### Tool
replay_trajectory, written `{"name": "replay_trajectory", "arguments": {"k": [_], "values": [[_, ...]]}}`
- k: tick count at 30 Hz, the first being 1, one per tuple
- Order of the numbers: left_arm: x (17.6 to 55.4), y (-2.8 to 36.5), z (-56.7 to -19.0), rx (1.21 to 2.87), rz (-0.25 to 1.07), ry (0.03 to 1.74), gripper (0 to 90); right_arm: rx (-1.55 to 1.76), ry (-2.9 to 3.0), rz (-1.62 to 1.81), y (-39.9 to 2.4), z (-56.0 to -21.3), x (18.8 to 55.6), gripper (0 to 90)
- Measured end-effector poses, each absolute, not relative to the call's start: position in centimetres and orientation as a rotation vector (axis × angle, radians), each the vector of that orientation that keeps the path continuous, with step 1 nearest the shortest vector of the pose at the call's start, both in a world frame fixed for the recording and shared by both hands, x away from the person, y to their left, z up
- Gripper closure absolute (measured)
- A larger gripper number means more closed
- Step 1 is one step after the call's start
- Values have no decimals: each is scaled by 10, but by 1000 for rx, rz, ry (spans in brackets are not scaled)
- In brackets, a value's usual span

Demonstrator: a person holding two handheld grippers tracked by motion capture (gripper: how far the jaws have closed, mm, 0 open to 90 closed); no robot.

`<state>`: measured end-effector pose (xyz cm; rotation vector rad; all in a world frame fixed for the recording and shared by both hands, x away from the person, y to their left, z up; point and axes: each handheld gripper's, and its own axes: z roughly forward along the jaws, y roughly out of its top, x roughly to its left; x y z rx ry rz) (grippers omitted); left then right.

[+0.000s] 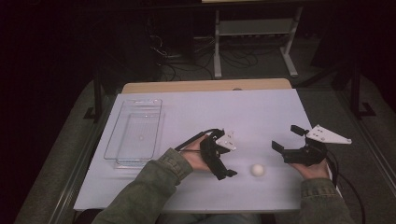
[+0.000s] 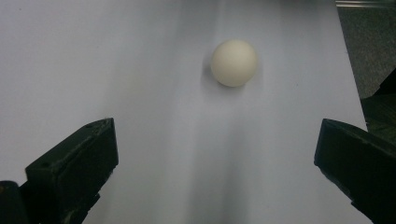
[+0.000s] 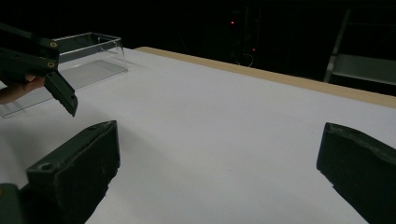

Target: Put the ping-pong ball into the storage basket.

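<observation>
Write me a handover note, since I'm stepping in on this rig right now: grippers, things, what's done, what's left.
Left gripper: jaws open, holding nothing, aimed at the small white ball, which lies on the white table just ahead of it.
Right gripper: jaws open, holding nothing, raised to the right of the ball.
Clear plastic rectangular tray: at the table's left side, nothing visibly in it.
Done: nothing grasped yet.
Left: probably close the left gripper on the ball and carry it to the tray.
</observation>
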<state>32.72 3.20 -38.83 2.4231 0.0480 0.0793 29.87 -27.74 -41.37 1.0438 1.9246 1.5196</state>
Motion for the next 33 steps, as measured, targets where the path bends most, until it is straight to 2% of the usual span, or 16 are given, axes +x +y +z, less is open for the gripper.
{"name": "replay_trajectory", "arguments": {"k": [33], "values": [[331, 11, -400, 2399, 40, 45, 0, 1055, 1934, 1521, -278, -415, 300, 0]]}}
